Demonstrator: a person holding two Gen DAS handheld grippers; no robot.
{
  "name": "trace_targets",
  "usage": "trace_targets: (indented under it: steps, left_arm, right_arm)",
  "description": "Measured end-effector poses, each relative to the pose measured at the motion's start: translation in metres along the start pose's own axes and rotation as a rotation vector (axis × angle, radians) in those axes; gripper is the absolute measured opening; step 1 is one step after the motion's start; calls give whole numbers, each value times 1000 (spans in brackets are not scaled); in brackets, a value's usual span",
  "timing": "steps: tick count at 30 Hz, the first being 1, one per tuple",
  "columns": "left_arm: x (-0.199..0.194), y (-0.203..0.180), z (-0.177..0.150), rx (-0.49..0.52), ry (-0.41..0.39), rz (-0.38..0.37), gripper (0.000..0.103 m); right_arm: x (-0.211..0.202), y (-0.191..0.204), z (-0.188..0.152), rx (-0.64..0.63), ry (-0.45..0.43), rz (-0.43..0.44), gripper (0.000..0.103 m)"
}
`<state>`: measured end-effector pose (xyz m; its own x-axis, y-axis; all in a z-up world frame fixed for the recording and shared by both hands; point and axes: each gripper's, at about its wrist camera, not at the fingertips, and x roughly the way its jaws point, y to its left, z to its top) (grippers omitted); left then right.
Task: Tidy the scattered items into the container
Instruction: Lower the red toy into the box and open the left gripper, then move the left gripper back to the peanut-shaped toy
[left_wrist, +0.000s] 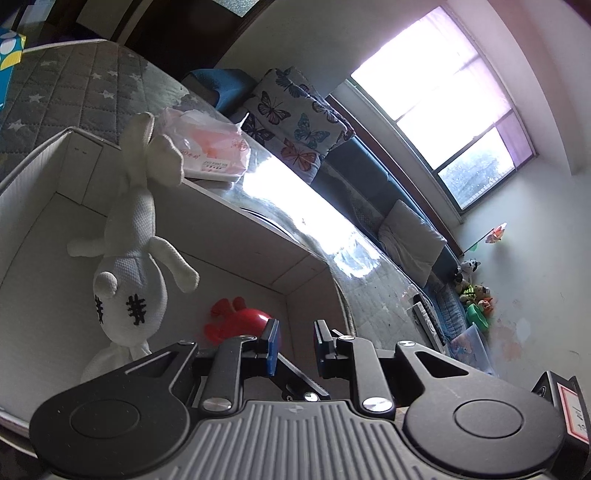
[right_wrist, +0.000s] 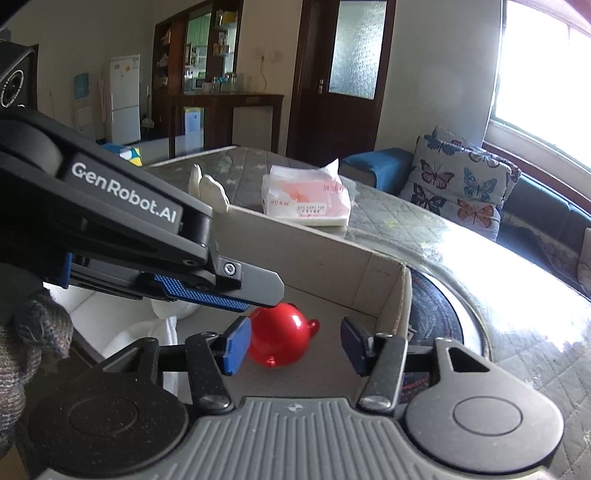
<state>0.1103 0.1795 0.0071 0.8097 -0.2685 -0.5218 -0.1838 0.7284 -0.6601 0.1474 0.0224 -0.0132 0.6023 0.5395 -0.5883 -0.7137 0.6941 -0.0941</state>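
A white cardboard box (left_wrist: 44, 206) stands on the quilted table. A white plush rabbit (left_wrist: 129, 251) lies inside it, ears over the far rim. A red crab toy (left_wrist: 236, 321) lies on the box floor; it also shows in the right wrist view (right_wrist: 280, 334). My left gripper (left_wrist: 295, 345) is open and empty just above the crab and reaches across the right wrist view (right_wrist: 229, 295). My right gripper (right_wrist: 291, 343) is open and empty over the box (right_wrist: 325, 254), the crab between and beyond its fingers. A tissue pack (left_wrist: 210, 147) lies on the table past the box (right_wrist: 306, 199).
A blue tissue box (left_wrist: 9, 55) stands at the table's far corner. A sofa with a butterfly cushion (left_wrist: 295, 122) runs under the window. Small toys (left_wrist: 472, 291) lie on the floor by the wall. A dark round mat (right_wrist: 432, 314) lies beside the box.
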Motion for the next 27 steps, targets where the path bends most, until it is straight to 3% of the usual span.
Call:
trace_targets:
  steps: [15,23,25,27]
  left_arm:
    - [-23,-50,-37,115,0,-66,22]
    - [-22,-74,-68,194,46,-98,23]
    - [-19,-77,-74,207,63,-101,23]
    - [-15,-79,-81,217,81,-99,23]
  right_arm:
    - [-79,-16,-30,75,-118,-47,81]
    - [-121,-32,-61,104,-140,-108,90]
    - [-128,-35,-69,123,-139,-125,99]
    - [-134,-40,-79,134,-139,-145,100]
